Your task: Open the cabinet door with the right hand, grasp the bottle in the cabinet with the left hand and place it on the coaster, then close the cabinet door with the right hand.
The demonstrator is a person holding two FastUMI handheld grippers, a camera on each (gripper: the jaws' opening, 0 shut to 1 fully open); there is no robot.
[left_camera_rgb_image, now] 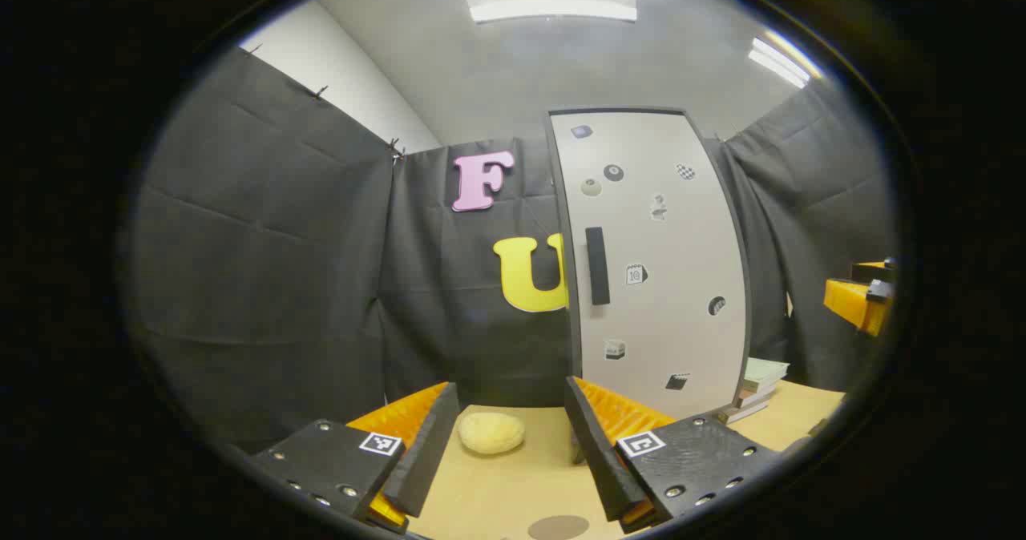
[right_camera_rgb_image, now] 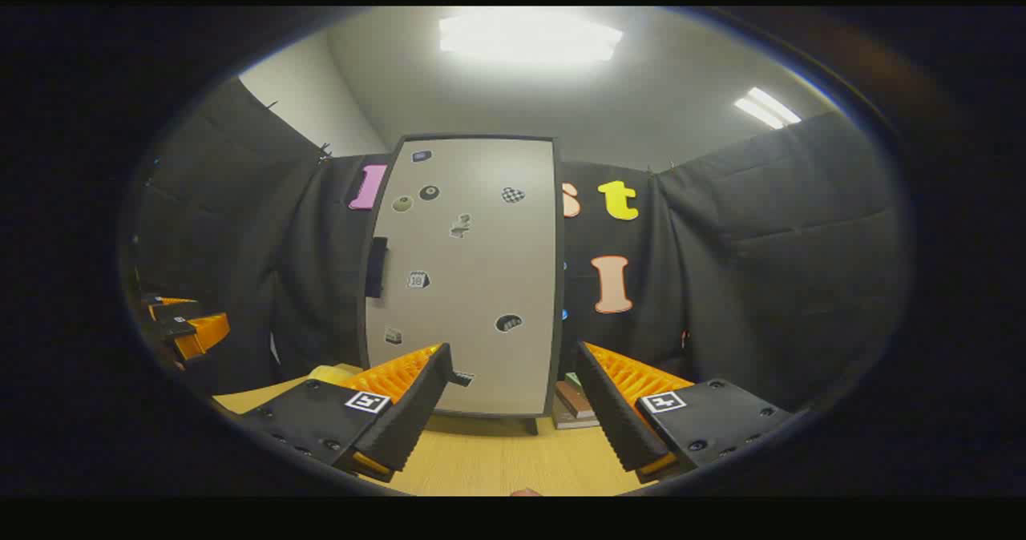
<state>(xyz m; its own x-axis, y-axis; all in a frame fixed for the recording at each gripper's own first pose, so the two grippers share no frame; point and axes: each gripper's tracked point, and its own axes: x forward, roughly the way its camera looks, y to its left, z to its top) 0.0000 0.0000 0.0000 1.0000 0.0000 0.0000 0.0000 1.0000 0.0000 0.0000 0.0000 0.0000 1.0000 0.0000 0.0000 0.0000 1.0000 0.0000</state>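
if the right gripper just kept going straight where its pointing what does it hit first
Most likely the closed cabinet door, which stands straight ahead of the open right gripper. Nothing shows between them above the table, though depth is hard to judge.

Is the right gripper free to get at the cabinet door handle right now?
Probably yes. The right gripper is open and faces the closed cabinet door; nothing stands between it and the handle on the door's left edge.

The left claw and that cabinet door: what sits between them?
In the left gripper view, a yellowish sponge lies on the table between the left claw and the cabinet door.
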